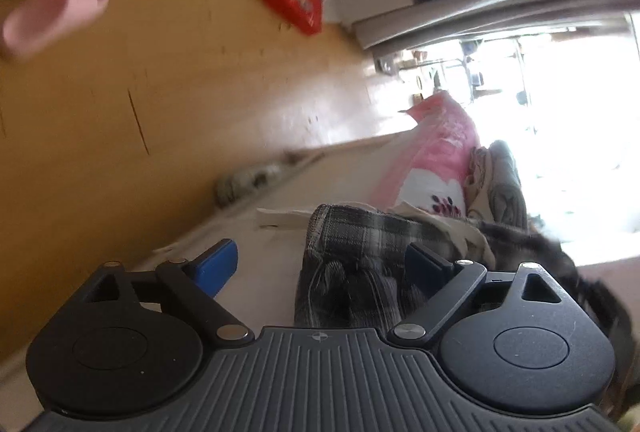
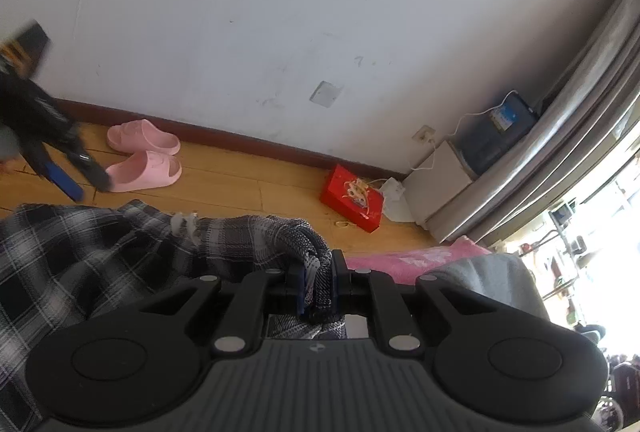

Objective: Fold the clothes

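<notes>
Plaid garment [image 2: 100, 252] sprawled, rumpled, near foreground; folding barely begun. Right gripper [image 2: 318, 284] pinches a bunched edge. Left gripper [image 1: 320, 264] gapes wide, empty, cloth between its fingers untouched.

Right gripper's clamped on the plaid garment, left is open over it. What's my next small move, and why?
Probably ease the left gripper forward and close on the plaid garment: its fingers stand wide with the cloth's bunched edge between them, unpinched, while the right gripper holds another bunch.
</notes>
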